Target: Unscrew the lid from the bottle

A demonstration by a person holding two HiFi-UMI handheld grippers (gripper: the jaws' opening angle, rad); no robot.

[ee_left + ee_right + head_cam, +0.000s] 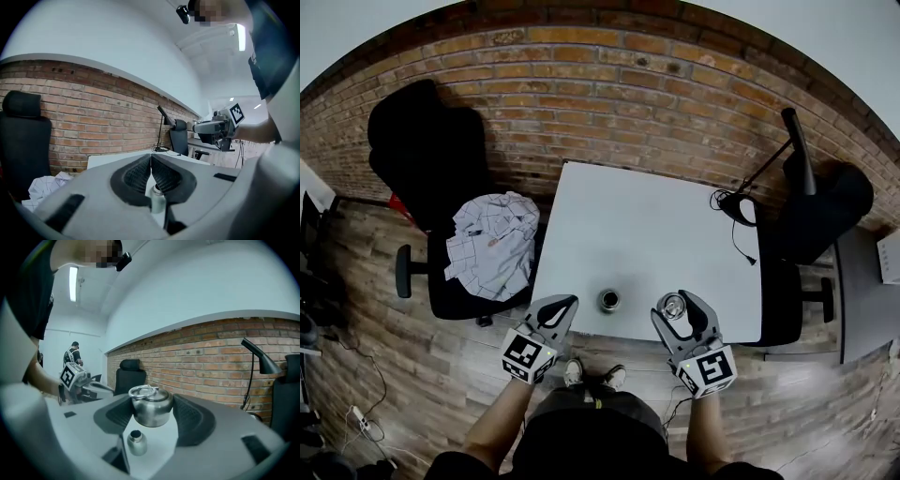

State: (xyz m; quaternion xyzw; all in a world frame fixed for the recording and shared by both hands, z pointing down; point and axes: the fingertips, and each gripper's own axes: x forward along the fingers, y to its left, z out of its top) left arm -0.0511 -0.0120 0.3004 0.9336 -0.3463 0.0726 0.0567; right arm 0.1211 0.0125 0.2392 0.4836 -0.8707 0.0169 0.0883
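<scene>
While its lid (150,412) hangs gripped, the bottle (608,300) stands upright.

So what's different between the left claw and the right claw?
The left claw is shut tight, but the right claw is spread wide. The left claw holds nothing, while the right claw grips the shiny lid. The open bottle stands on the table between them. Both claws are grey with black pads.

We count one bottle (608,300), one lid (674,307), two grippers (569,301) (680,299), two chairs (417,141) (827,204), one table (647,220), one lamp (797,141) and one cloth (492,239).
</scene>
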